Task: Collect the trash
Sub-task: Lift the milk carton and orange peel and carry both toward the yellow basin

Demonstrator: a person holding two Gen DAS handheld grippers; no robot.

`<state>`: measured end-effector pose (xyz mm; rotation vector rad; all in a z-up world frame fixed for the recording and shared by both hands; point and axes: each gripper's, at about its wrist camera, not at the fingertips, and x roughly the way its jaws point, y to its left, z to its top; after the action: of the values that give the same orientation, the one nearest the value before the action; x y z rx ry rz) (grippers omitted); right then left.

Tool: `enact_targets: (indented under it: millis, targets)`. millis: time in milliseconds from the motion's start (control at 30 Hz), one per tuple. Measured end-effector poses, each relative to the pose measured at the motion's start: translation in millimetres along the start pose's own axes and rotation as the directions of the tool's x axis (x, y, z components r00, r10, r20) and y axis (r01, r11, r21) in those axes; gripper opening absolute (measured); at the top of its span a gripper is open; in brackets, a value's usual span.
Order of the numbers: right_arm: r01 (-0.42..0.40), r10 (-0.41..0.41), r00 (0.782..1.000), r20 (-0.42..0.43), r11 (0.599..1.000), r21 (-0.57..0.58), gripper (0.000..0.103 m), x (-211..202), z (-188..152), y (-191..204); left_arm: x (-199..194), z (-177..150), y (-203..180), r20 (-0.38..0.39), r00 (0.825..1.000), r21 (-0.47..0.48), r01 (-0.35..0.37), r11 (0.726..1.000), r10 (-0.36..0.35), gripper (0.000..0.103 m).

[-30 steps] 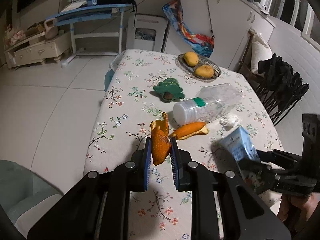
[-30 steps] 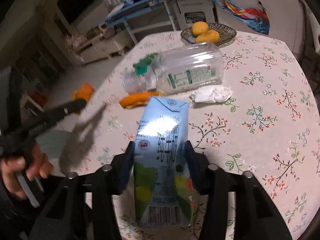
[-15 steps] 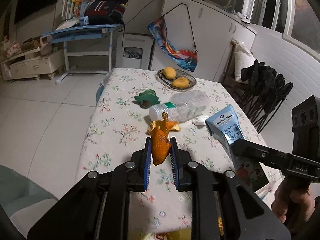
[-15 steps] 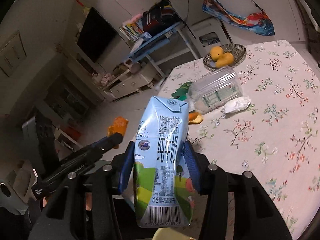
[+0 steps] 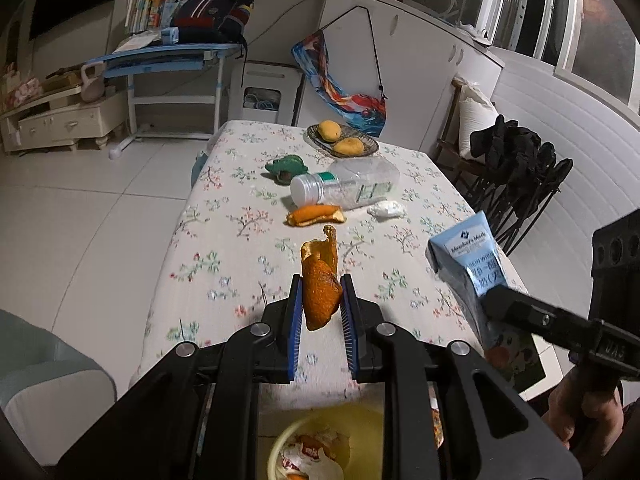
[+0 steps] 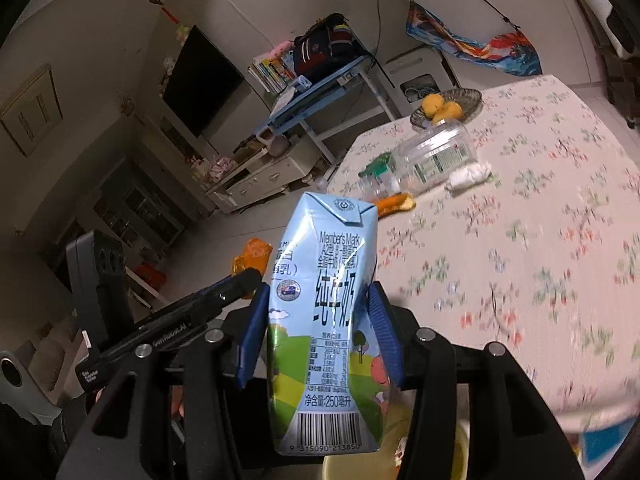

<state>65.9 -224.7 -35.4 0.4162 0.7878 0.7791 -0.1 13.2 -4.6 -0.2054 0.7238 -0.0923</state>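
Note:
My left gripper (image 5: 319, 300) is shut on an orange peel (image 5: 320, 284) and holds it in the air past the table's near edge, above a yellow bin (image 5: 308, 448) with trash in it. My right gripper (image 6: 318, 304) is shut on a light blue milk carton (image 6: 328, 312), held upright to the right of the left gripper; the carton also shows in the left wrist view (image 5: 476, 276). The bin's rim (image 6: 436, 460) shows below the carton. Another orange peel (image 5: 316, 215), a lying clear plastic bottle (image 5: 344, 188) and a crumpled white tissue (image 5: 386, 209) lie on the floral table (image 5: 224, 264).
A dish with two yellow fruits (image 5: 342, 141) and a green toy (image 5: 287, 166) sit at the table's far end. Folded black chairs (image 5: 516, 184) stand right of the table. A blue desk (image 5: 172, 60) and white cabinet (image 5: 60, 124) stand across the tiled floor.
Both grippers have pulled back from the table and risen, each carrying its item. The yellow bin has come into view below them.

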Motion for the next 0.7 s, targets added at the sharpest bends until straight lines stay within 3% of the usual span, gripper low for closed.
enact_targets:
  millis: [700]
  targets:
    - [0.032, -0.027, 0.995, -0.096, 0.998, 0.058, 0.049, -5.8, -66.4, 11.5, -24.1, -51.8, -18.1, -0.054, 0.998, 0.032, 0.026, 0.999, -0.024, 0.018]
